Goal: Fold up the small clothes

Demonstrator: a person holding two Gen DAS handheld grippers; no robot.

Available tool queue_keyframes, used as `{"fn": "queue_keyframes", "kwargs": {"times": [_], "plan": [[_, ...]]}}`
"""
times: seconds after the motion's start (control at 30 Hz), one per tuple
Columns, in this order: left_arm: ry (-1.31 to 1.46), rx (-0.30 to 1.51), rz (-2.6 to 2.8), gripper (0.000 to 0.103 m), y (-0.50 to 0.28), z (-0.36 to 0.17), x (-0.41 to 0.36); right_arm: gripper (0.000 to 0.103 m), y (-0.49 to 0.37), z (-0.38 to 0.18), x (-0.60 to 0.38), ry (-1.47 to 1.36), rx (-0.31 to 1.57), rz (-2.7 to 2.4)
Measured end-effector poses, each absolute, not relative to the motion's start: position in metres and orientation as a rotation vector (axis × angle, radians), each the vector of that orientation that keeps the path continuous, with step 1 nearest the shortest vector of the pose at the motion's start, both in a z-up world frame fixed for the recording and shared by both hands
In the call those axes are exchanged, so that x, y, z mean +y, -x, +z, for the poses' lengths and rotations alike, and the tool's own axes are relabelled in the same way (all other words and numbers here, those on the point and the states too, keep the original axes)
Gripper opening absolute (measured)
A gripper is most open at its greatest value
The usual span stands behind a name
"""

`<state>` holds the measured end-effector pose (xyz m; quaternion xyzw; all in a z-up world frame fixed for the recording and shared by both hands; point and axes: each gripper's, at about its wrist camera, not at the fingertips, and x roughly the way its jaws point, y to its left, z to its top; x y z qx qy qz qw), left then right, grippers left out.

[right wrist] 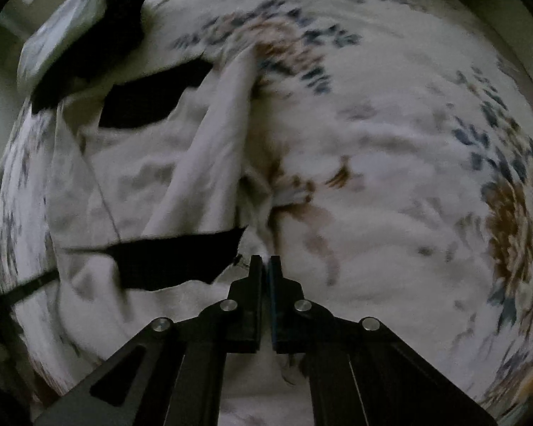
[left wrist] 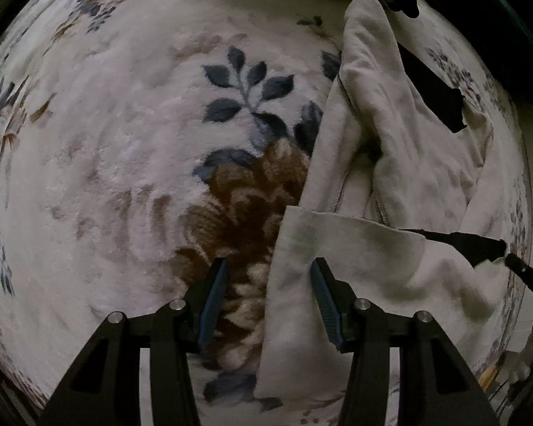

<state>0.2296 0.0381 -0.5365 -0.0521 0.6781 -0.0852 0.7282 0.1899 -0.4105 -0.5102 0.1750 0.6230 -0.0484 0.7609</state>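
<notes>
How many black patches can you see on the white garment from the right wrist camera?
3. One black patch is at the upper left of the white garment, one low, left of the right tool, one near its top. Folds may hide more.

No readable text, labels, brands, numbers or signs in either wrist view. The floral blanket carries only a leaf and flower pattern, no lettering. The white garment with black patches shows no visible tag or print. The right wrist view is motion-blurred, so any small print there can't be made out.
</notes>
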Motion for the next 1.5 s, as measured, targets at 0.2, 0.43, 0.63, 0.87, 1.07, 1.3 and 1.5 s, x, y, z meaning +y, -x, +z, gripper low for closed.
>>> {"fn": "queue_keyframes", "kwargs": {"times": [0.2,0.43,0.63,0.87,1.07,1.3,1.5], "plan": [[0.134,1.49,-0.183,0.046,-0.223,-0.534,0.053,0.0,-0.187,-0.512,-0.444,-0.524,1.352,-0.232],[0.113,1.475,-0.18,0.046,-0.221,-0.53,0.053,0.007,-0.193,-0.51,-0.456,-0.677,1.379,-0.097],[0.095,1.474,-0.174,0.046,-0.219,-0.529,0.052,0.047,-0.211,-0.528,-0.421,-0.513,1.502,-0.022],[0.101,1.471,-0.188,0.046,-0.222,-0.528,0.048,0.004,-0.196,-0.519,-0.43,-0.596,1.351,-0.124],[0.158,1.477,-0.203,0.046,-0.231,-0.536,0.043,0.004,-0.184,-0.533,-0.447,-0.701,1.363,-0.175],[0.192,1.377,-0.235,0.003,-0.242,-0.523,0.042,0.01,-0.199,-0.538,-0.442,-0.685,1.404,-0.13],[0.175,1.342,-0.249,0.003,-0.24,-0.511,0.041,0.033,-0.201,-0.518,-0.436,-0.636,1.356,-0.093]]}}
